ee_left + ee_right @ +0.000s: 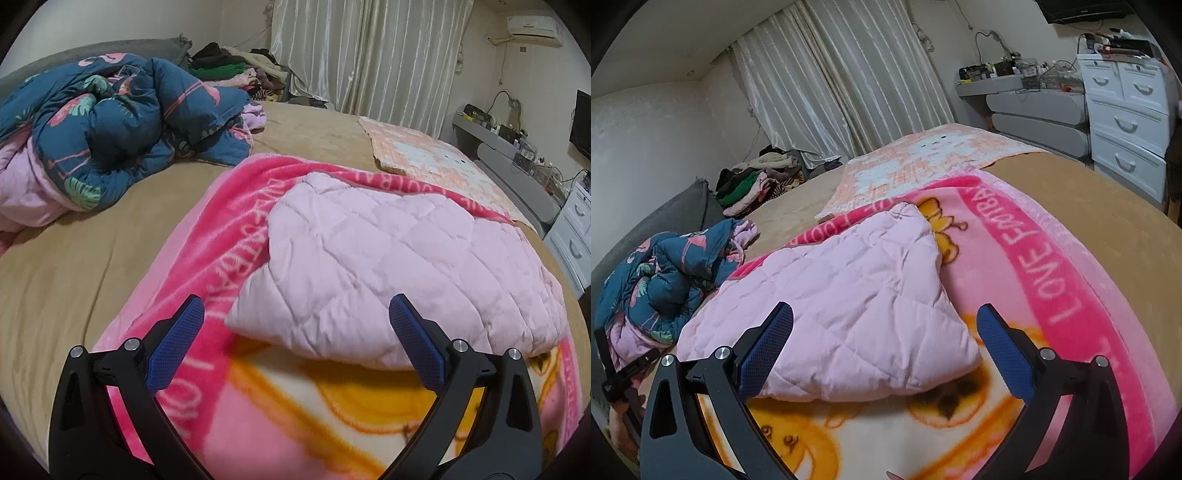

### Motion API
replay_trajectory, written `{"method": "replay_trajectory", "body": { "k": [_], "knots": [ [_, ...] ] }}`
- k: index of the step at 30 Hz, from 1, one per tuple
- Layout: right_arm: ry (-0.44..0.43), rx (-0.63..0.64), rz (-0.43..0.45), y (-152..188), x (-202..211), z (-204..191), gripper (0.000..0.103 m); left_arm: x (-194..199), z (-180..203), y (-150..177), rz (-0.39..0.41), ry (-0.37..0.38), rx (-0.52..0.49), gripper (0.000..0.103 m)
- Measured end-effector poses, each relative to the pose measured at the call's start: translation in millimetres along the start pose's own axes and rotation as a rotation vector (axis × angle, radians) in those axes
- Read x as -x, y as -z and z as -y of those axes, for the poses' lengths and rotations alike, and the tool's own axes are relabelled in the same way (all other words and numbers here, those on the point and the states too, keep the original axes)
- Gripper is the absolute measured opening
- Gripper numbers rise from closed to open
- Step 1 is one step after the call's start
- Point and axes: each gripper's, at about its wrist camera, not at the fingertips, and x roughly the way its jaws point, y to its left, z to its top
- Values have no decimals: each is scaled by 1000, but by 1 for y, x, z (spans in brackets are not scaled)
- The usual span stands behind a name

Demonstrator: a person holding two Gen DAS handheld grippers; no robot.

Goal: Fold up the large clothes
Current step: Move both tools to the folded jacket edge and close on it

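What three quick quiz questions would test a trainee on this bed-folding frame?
1. True or false: the left gripper is clamped on the pale pink quilt.
2. What does the quilt lie on? A) bright pink blanket B) bare tan bed cover C) blue flamingo duvet
3. Fill in: the right gripper's jaws are ____.

Key: 1 false, both pads stand clear of the fabric; 2 A; 3 open.
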Motion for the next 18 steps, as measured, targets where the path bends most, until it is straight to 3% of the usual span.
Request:
{"method": "replay_trajectory", "body": {
  "k": [18],
  "knots": [
    [63,-145,-92,60,-10,13,99,-12,12,48,-94,36,8,94]
  ]
}}
